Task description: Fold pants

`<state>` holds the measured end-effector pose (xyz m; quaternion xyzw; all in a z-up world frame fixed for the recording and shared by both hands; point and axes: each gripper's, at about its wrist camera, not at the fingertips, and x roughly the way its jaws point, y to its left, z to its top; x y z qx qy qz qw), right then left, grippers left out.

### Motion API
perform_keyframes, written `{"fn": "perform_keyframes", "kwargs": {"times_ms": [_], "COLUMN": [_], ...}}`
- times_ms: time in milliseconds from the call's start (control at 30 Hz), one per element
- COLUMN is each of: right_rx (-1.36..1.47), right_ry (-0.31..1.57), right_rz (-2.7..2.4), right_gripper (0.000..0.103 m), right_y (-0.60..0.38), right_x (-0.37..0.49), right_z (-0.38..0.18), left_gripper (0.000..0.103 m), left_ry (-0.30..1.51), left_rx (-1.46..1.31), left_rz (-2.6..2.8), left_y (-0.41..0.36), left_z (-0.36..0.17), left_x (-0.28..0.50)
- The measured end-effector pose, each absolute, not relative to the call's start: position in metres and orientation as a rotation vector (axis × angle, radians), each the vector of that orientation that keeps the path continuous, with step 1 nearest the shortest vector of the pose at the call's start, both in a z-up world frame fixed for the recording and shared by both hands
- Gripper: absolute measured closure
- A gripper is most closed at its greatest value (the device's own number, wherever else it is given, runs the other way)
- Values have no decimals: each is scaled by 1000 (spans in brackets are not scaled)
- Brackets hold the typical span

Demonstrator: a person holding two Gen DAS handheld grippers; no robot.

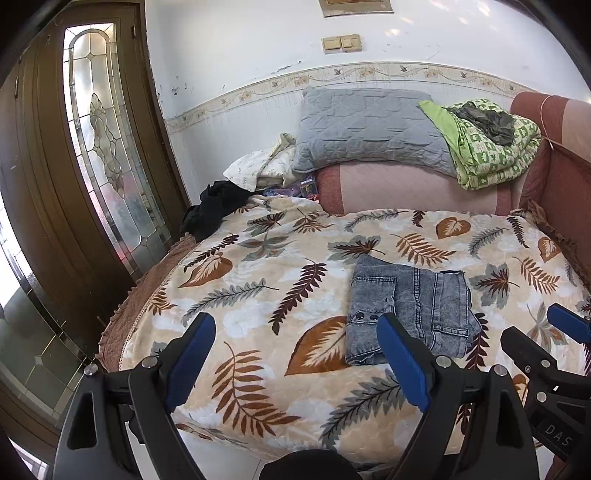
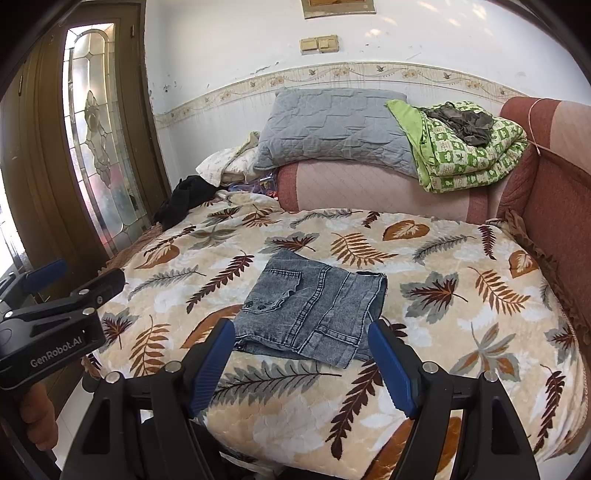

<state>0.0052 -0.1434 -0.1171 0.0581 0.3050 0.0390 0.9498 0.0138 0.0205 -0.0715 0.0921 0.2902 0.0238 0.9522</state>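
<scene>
Jeans (image 2: 314, 314) folded compact on bed (image 2: 461, 332); left tool (image 1: 295, 343) & right tool (image 2: 301, 347) released, empty. Recommend: square edges w/ light press, no drag.

Hidden or cut off:
- Framed picture (image 1: 356, 7) on the wall: only its lower edge shows, cut by the top border; its subject cannot be told.
- Right gripper (image 1: 554, 328), left wrist view: cut by the right border; only part of its fingers shows.
- Pants (image 2: 314, 314): near edge partly covered by the blue pads; inner folded layers concealed.
- Small items (image 1: 295, 190) behind the dark garment (image 1: 218, 208): too small and crowded to identify.
- Sofa arm (image 2: 546, 155): runs past the right border.
</scene>
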Motion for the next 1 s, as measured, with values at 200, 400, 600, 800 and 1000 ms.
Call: {"fn": "perform_keyframes", "kwargs": {"times_ms": [200,400,600,800,1000], "right_rx": [116,118,115,105,102], "right_ry": [626,627,633,630,629], "right_rz": [80,79,82,85,87], "right_gripper": [25,25,25,25,25], "right_y": [-142,-143,-142,-140,-138], "right_x": [6,7,8,9,9], "right_z": [-119,-121,-122,-120,-119], "left_gripper": [14,14,14,14,14], "left_ry": [599,604,604,602,601], "left_rx": [194,192,195,192,188], "left_rz": [43,43,42,35,35], "left_y": [18,19,20,21,23], "left_z": [-74,-74,-74,-73,-73], "left_x": [15,17,17,16,16]}}
